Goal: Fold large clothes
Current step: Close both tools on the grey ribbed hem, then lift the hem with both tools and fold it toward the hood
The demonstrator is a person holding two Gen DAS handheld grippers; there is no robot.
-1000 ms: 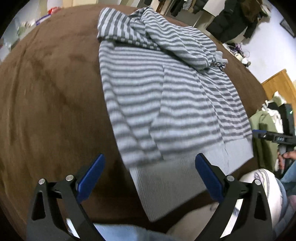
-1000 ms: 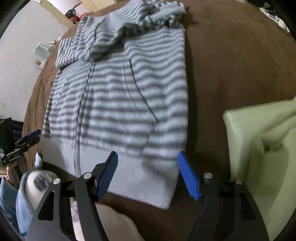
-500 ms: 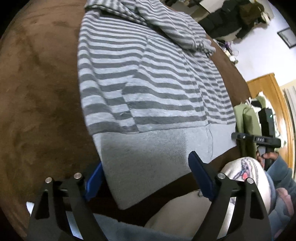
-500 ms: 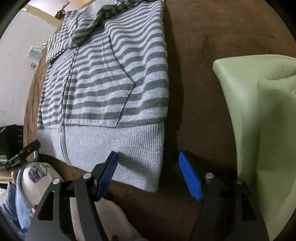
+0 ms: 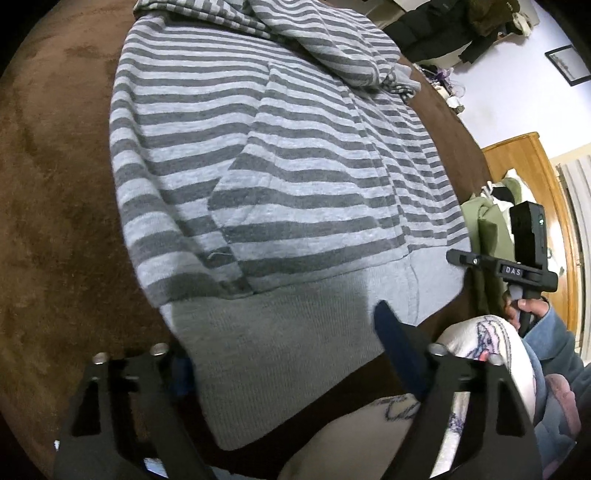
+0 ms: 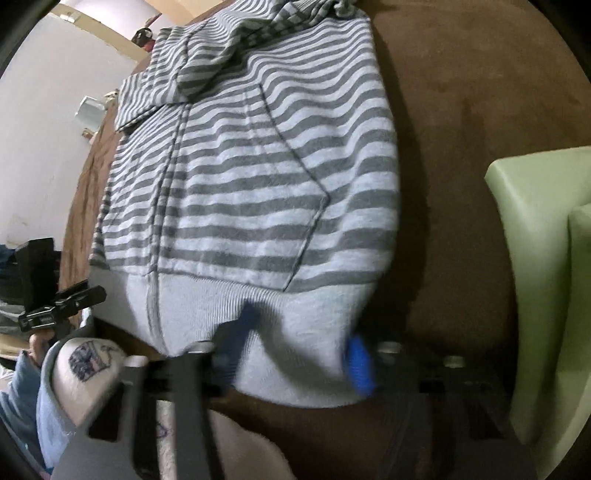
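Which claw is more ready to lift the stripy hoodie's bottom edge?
Probably the right claw: its jaws have just been closing and already bunch the hoodie's hem. The left claw straddles its hem corner, also closing, with gaps showing.

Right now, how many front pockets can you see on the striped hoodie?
2: one pocket left of the zipper in the left wrist view, the other pocket right of it in the right wrist view.

place: home bedroom | cues: brown bedspread [image 5: 55,184]; hung dark coats [image 5: 443,33]; wooden door [image 5: 532,173]
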